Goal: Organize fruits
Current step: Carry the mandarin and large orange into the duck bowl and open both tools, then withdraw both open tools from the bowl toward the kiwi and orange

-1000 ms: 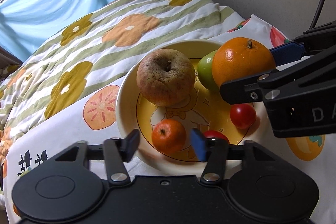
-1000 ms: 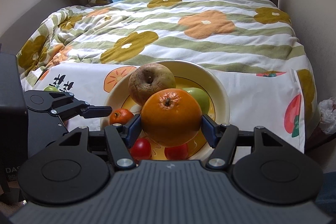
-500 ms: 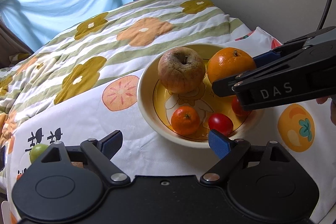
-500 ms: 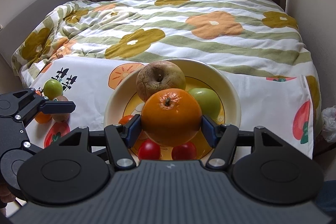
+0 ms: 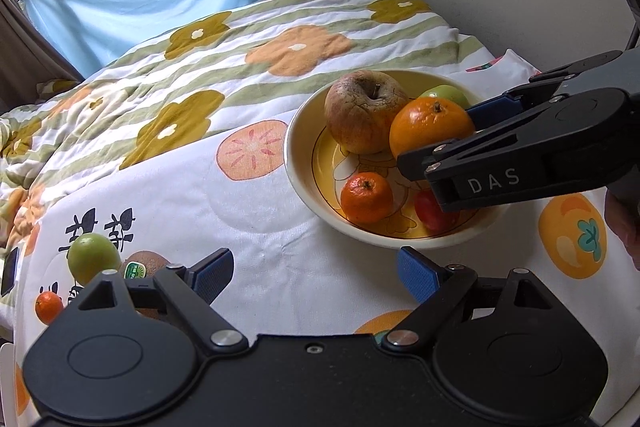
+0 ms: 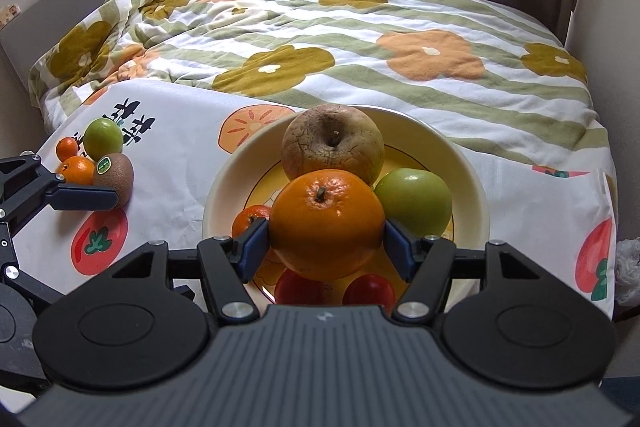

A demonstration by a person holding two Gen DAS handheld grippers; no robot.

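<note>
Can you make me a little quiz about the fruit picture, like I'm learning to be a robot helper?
1. True or false: the right gripper is shut on the big orange.
2. Which fruit outside the yellow bowl wears a green sticker? A) the kiwi B) the green apple C) the small orange
3. Fill in: the left gripper has its jaws ____ and holds nothing.

Key: 1 true; 2 A; 3 open.
</note>
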